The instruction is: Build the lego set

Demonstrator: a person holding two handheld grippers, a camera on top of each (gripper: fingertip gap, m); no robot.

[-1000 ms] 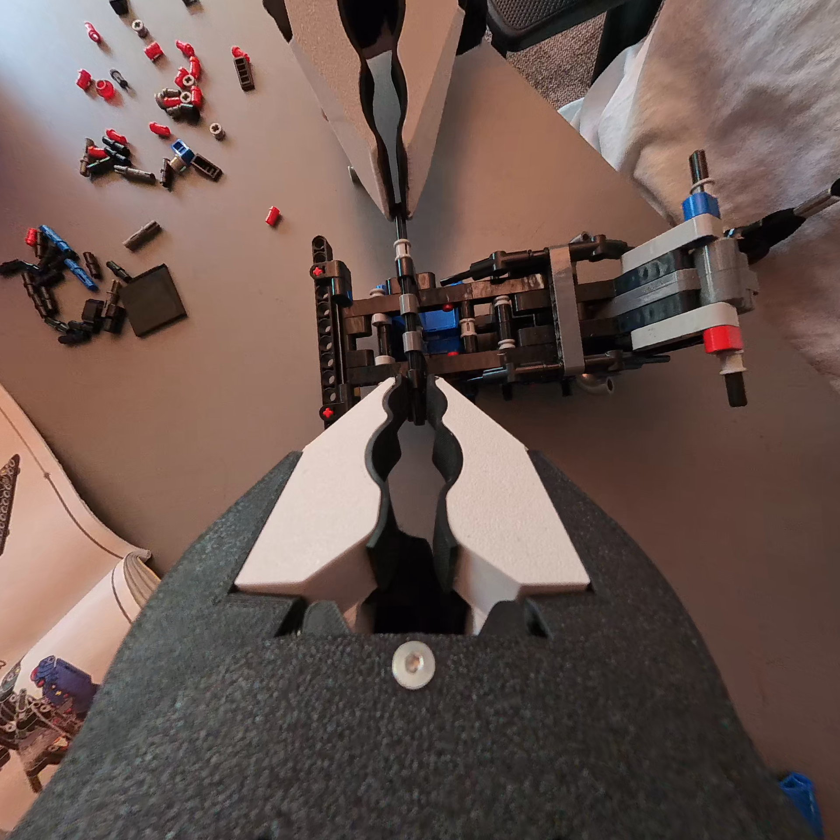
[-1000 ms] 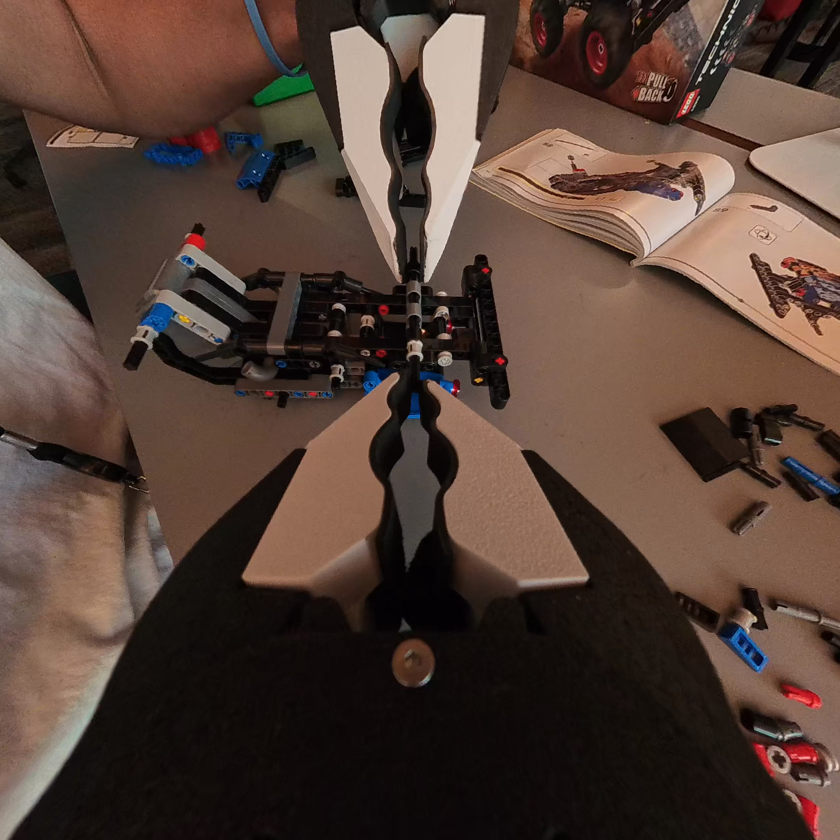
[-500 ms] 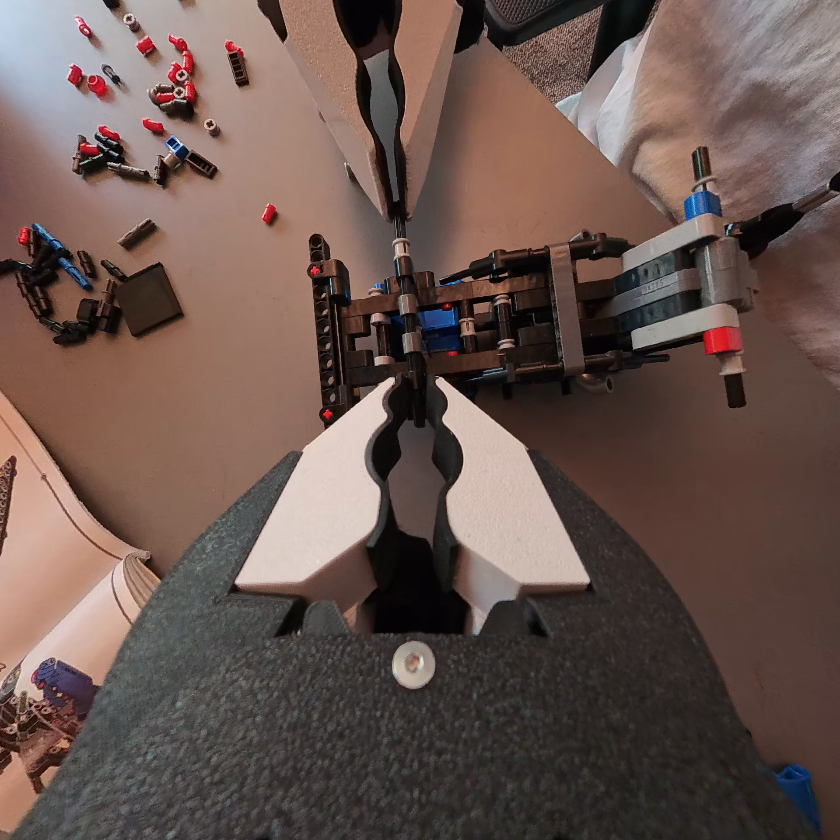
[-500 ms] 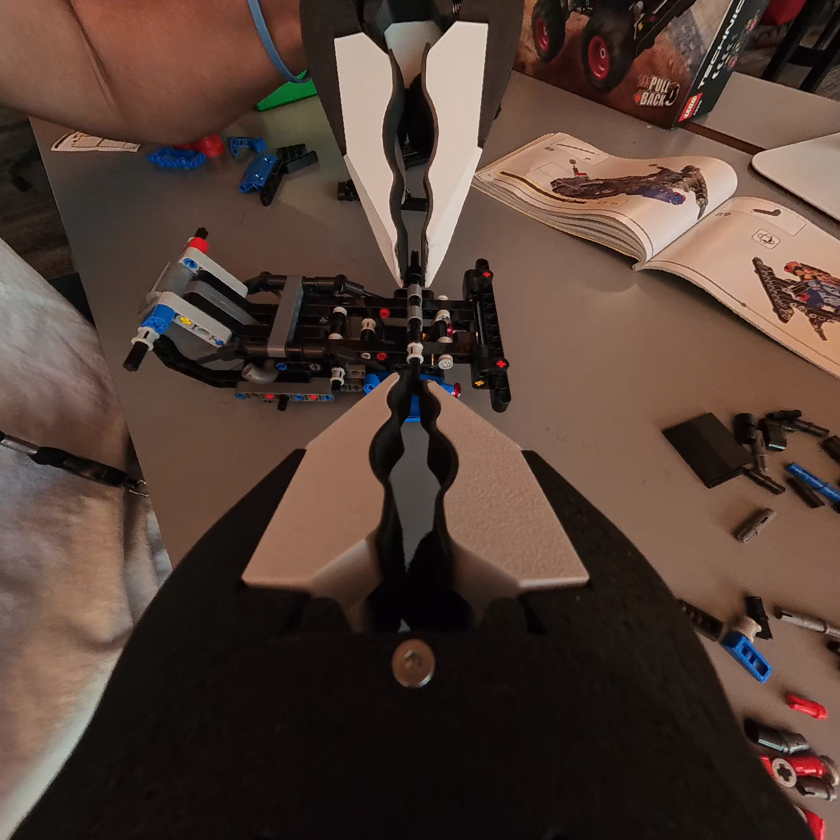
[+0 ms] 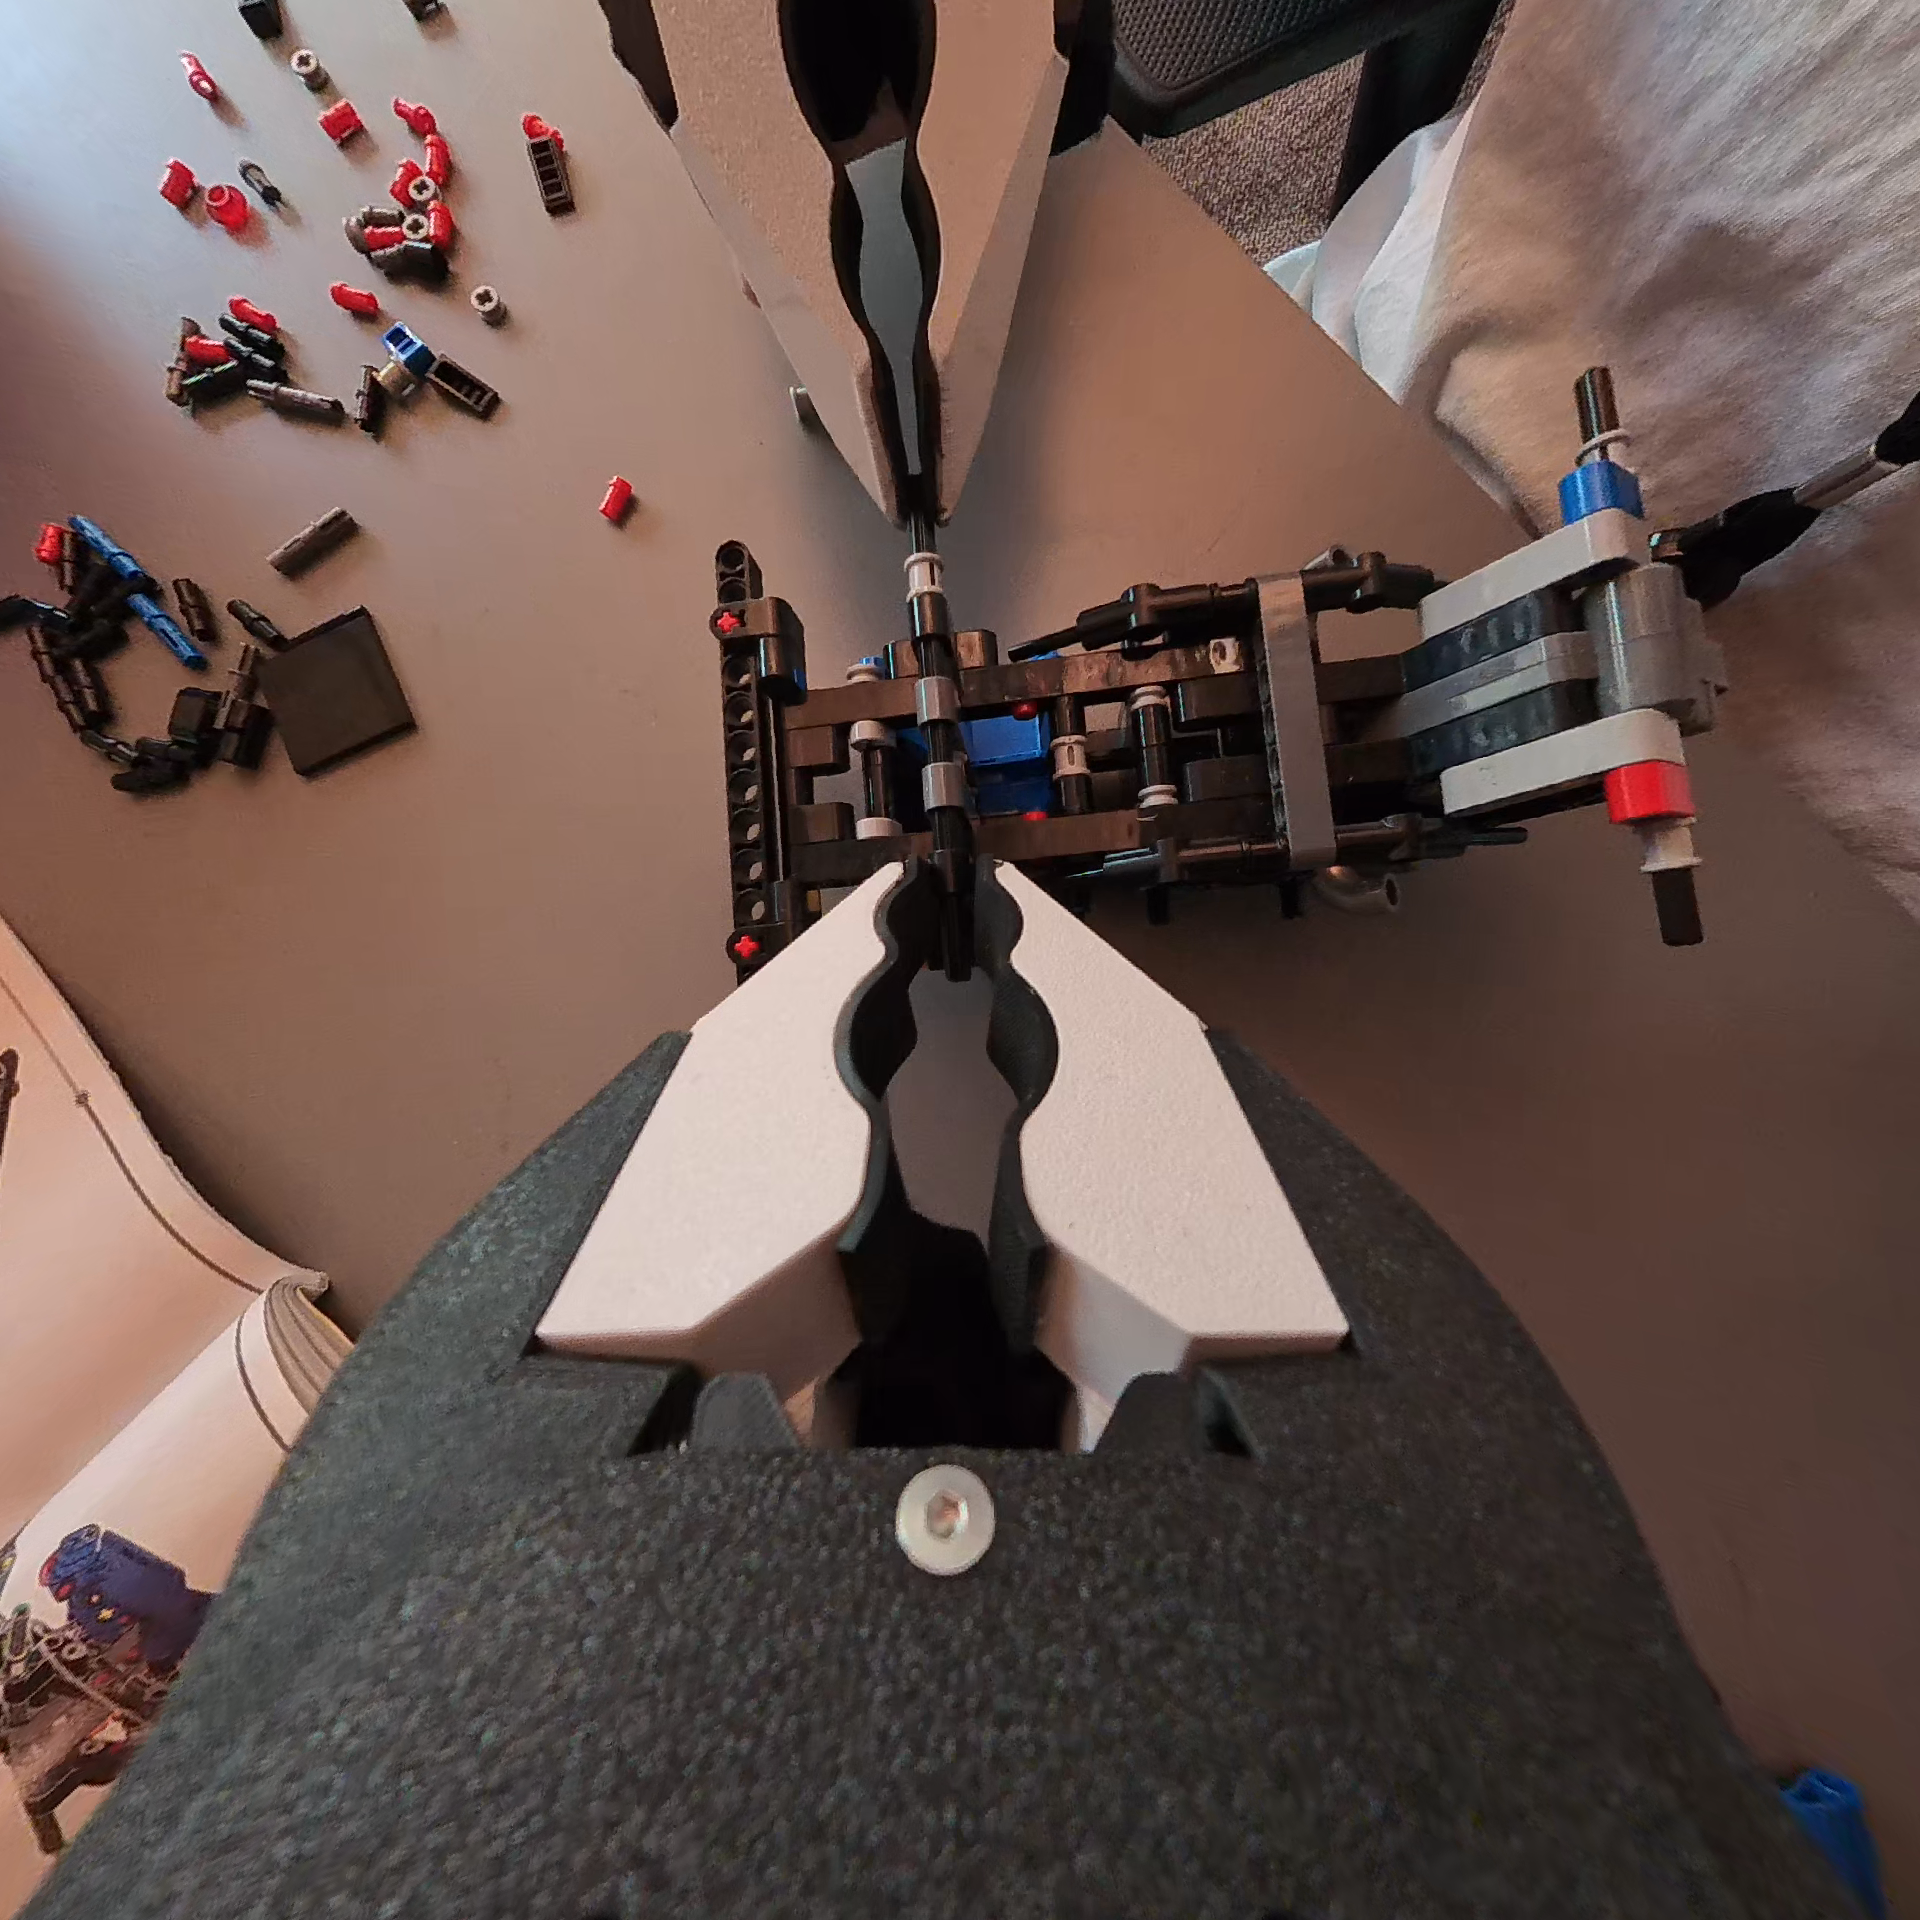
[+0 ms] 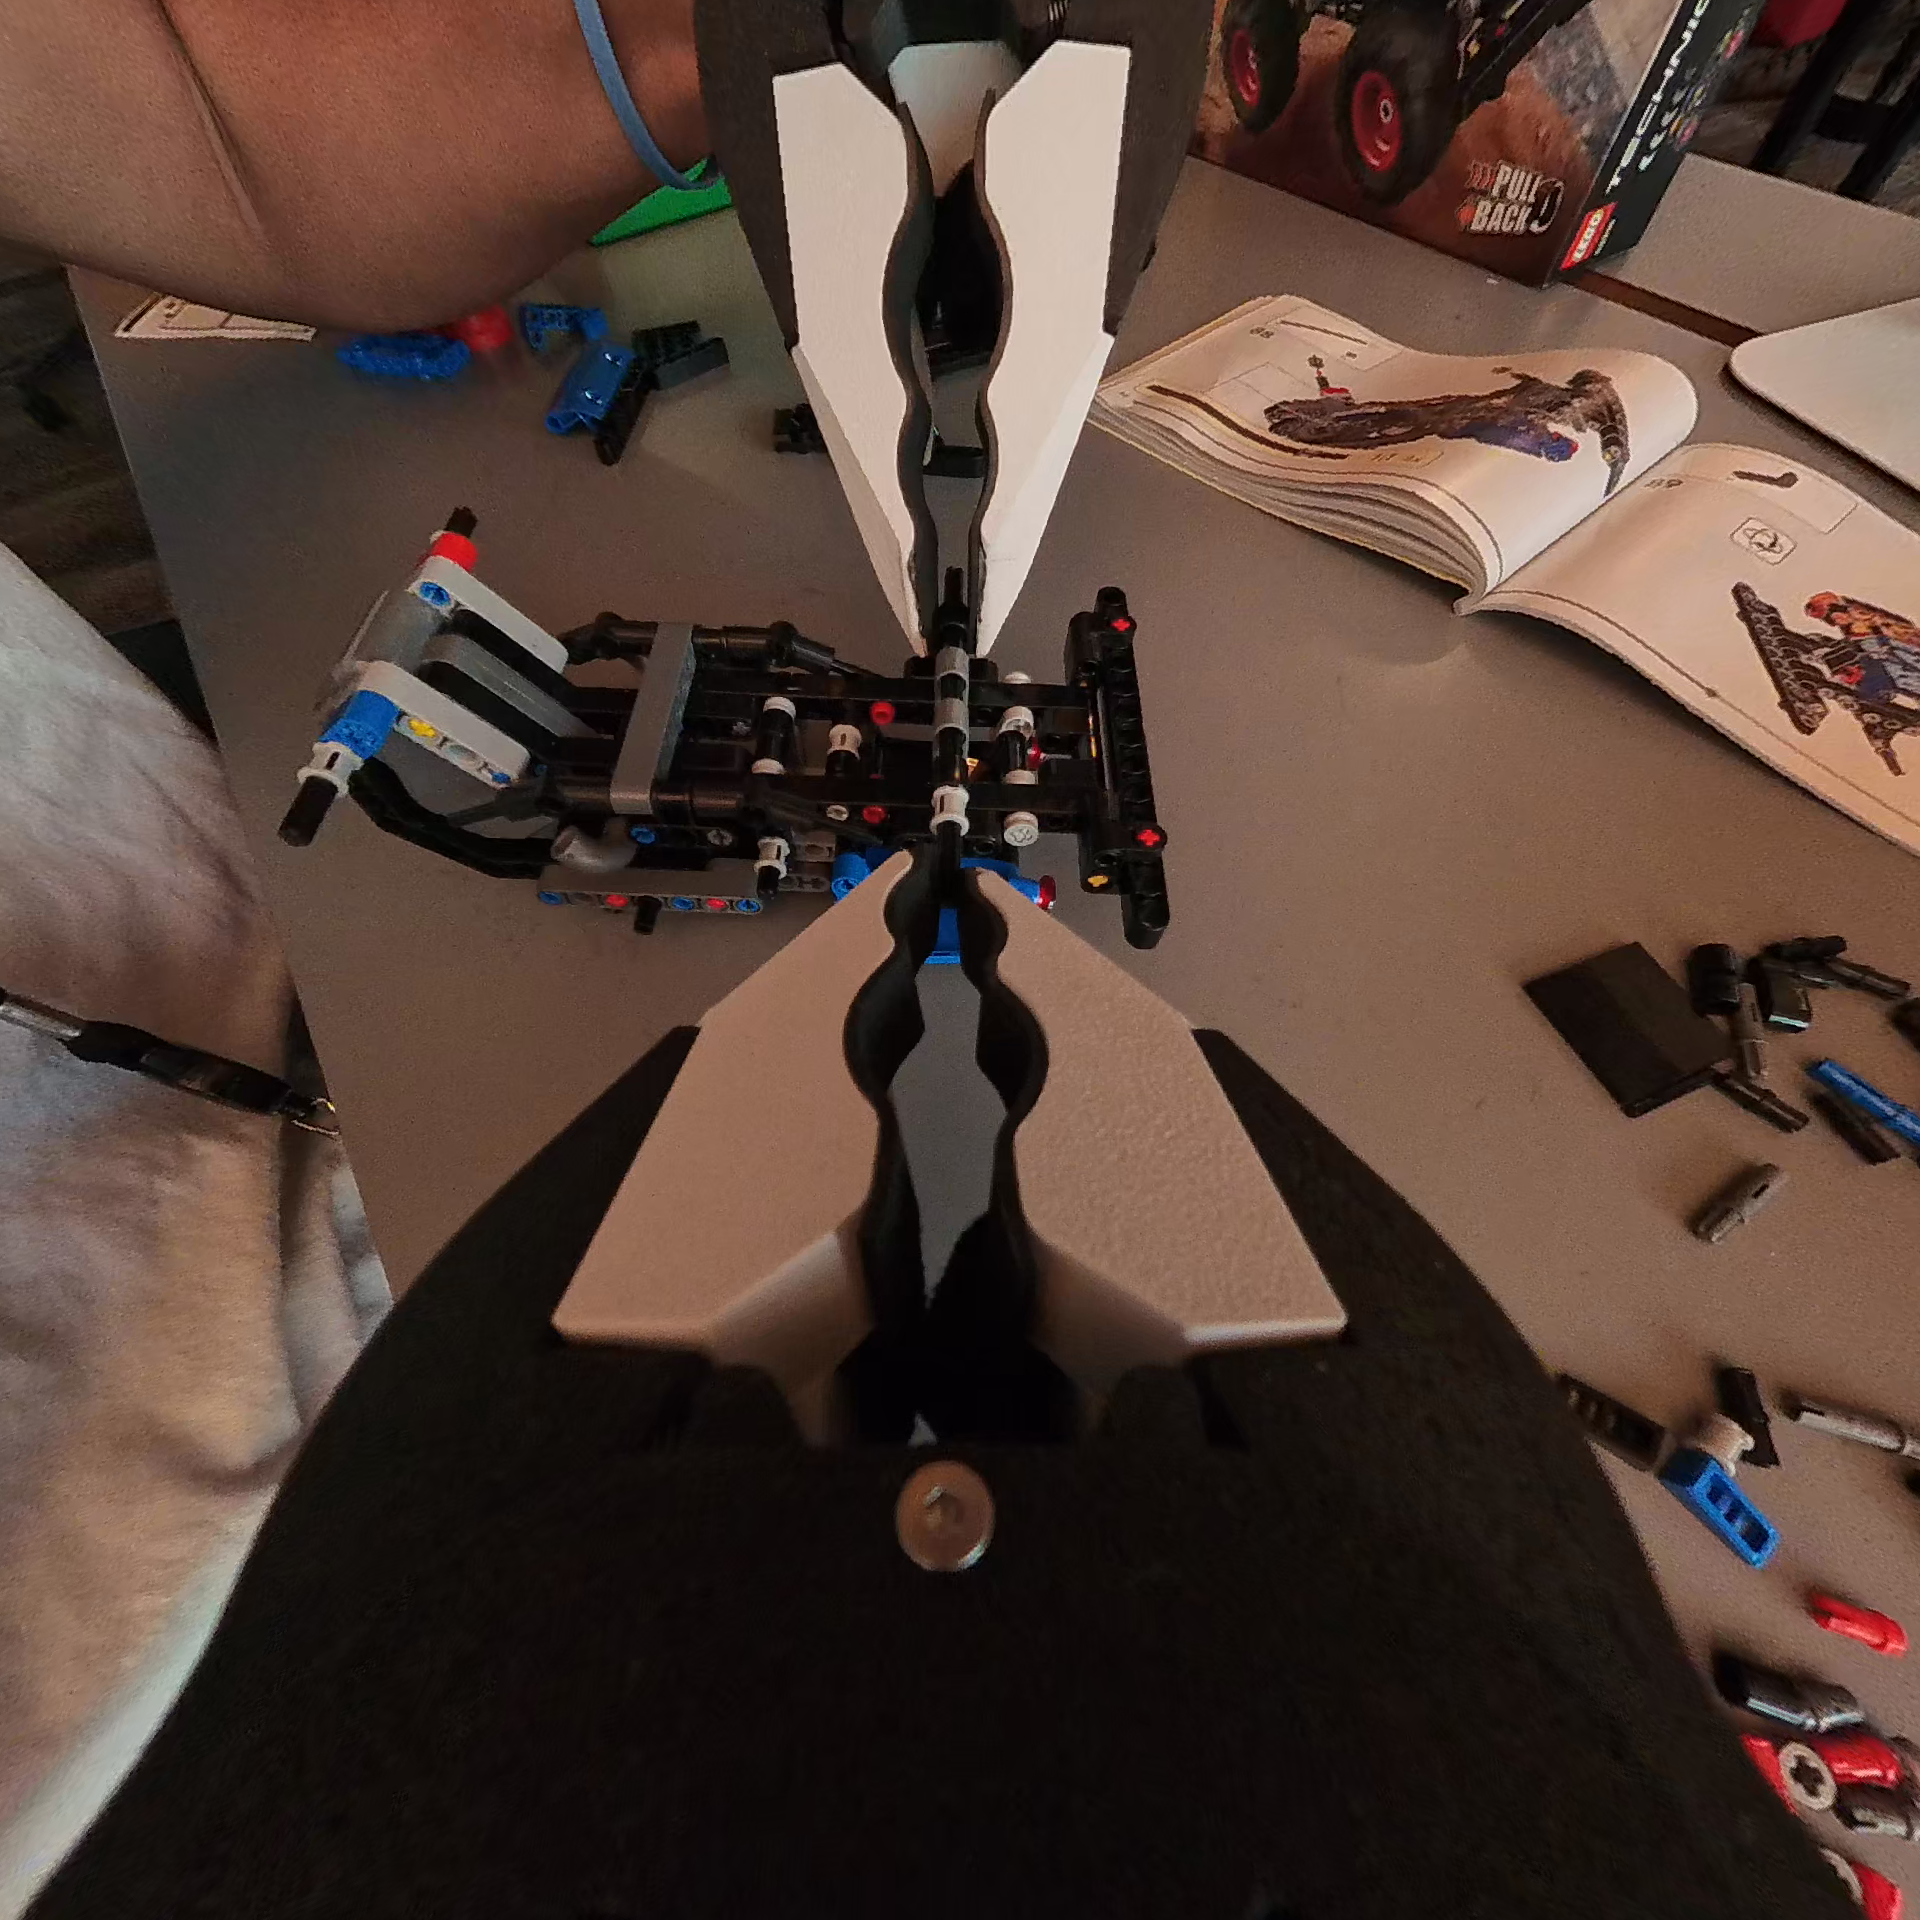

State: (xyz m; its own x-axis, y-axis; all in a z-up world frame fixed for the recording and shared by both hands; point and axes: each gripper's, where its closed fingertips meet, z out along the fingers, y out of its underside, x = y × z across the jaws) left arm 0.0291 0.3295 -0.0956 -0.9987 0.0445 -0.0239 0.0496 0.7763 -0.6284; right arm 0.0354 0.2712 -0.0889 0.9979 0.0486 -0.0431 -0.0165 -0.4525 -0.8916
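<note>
Grey and smooth, the tabletop [image 6: 1351, 852] carries everything. An open white instruction booklet [image 6: 1507, 488] lies beyond and to the outer side of the right tongs [image 6: 943, 883], and a printed cardboard box [image 6: 1455, 135] stands farther off behind it. Between the two tongs sits the black, grey and blue lego chassis [image 5: 1143, 748], its long side crosswise to both, its grey-and-white end [image 5: 1538, 707] reaching toward a person's grey clothing [image 5: 1662, 260]. A thin black axle [image 5: 935, 727] with grey bushes runs across the chassis from one tongs to the other. The left tongs [image 5: 951, 914] are pressed together on the near end of that axle; the right tongs [image 5: 914, 499], seen opposite, pinch its far end in the same way. Loose small red, black and blue pins [image 5: 312, 239] and a flat black square tile [image 5: 332, 691] lie scattered well apart from the left tongs' inner side.
</note>
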